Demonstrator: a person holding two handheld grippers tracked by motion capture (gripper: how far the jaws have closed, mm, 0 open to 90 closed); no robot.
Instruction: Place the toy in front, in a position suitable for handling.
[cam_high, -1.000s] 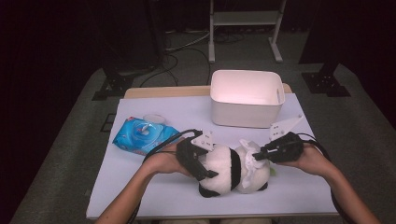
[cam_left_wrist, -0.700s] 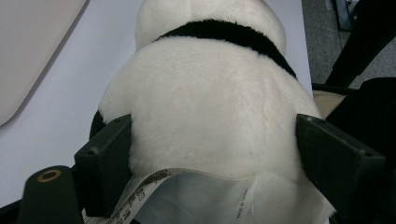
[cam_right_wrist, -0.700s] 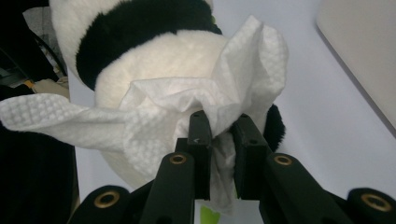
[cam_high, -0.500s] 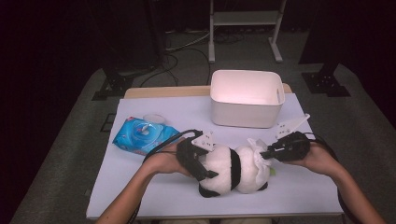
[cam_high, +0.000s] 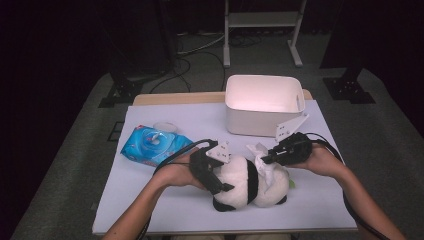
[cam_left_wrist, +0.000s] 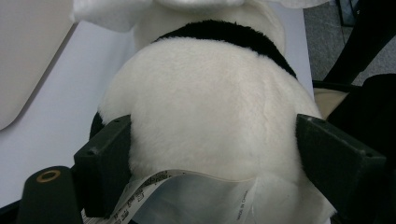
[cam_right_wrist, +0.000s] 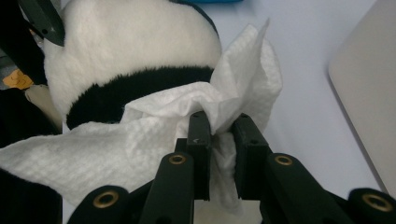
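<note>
Wipe (cam_high: 264, 161) dragged across, plush panda (cam_high: 250, 182) black-and-white

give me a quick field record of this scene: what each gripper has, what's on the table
left gripper: jaws clamped on both sides of the plush panda
right gripper: pinching a white wipe draped over the panda
panda: lying on the white table, sewn label by the left gripper
white bin: far side of table, apart from the panda
blue wipes pack: left of the panda, flap open
</note>
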